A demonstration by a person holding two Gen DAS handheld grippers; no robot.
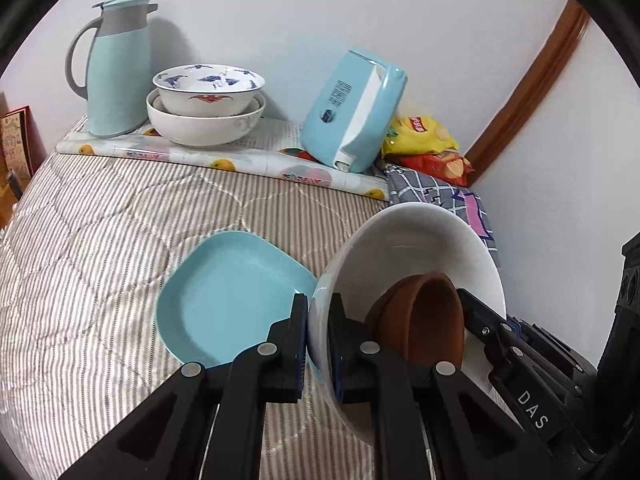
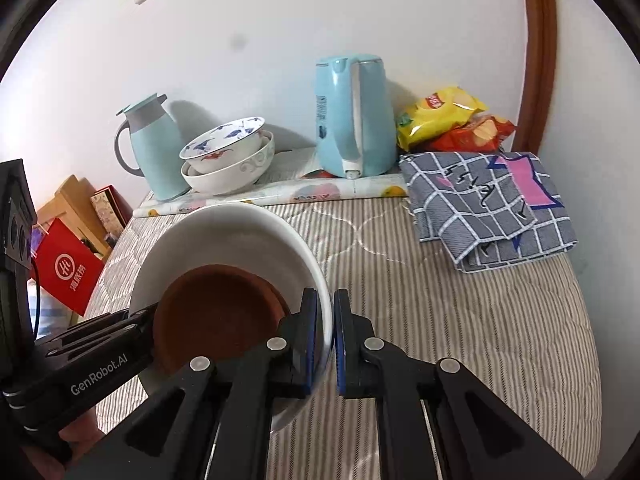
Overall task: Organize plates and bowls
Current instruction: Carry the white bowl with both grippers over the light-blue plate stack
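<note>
A large white bowl [image 1: 420,240] [image 2: 224,232] is held up over the striped bed, with a brown bowl [image 1: 424,320] [image 2: 216,312] lying inside it. My left gripper [image 1: 318,340] is shut on the white bowl's left rim. My right gripper [image 2: 326,340] is shut on its right rim. A light blue square plate [image 1: 228,296] lies on the bed just left of the white bowl. Two stacked bowls, a blue-patterned one [image 1: 208,88] [image 2: 224,140] in a white one [image 1: 204,128] [image 2: 228,176], stand at the back.
A light blue thermos jug [image 1: 116,68] [image 2: 152,152] and a light blue kettle [image 1: 352,112] [image 2: 352,116] stand on a patterned mat by the wall. Chip bags [image 1: 424,136] [image 2: 448,116] and a folded checked cloth [image 2: 488,200] lie at the back right. A red bag [image 2: 68,268] stands left of the bed.
</note>
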